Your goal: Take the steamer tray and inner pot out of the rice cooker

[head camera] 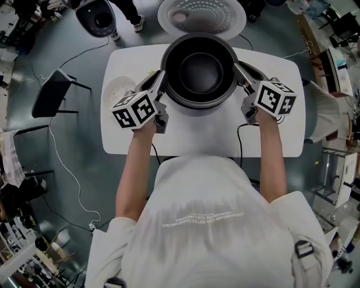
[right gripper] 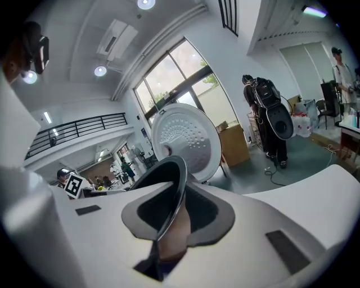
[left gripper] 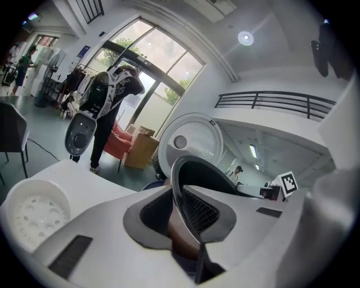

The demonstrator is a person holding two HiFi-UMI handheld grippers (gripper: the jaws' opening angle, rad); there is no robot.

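Clamping is recorded on both sides of the inner pot [head camera: 199,70]. The left gripper [head camera: 161,84] is closed on the left edge of the rim and the right gripper [head camera: 241,72] on the right edge.

Left gripper view: the thin dark rim of the inner pot [left gripper: 194,171] is pinched between the pads of the left gripper [left gripper: 181,211], and the pot's dark interior is seen beyond.

Right gripper view: the rim of the inner pot [right gripper: 171,188] is likewise pinched in the right gripper [right gripper: 171,228].

The pot is held upright between the two grippers over the far part of the white table [head camera: 281,132], just in front of the opened rice cooker lid [head camera: 201,17]. The cooker body is mostly hidden beneath the pot.

The steamer tray [head camera: 119,90], white and perforated, is noted lying on the table to the left of the pot, near the left gripper but apart from it.
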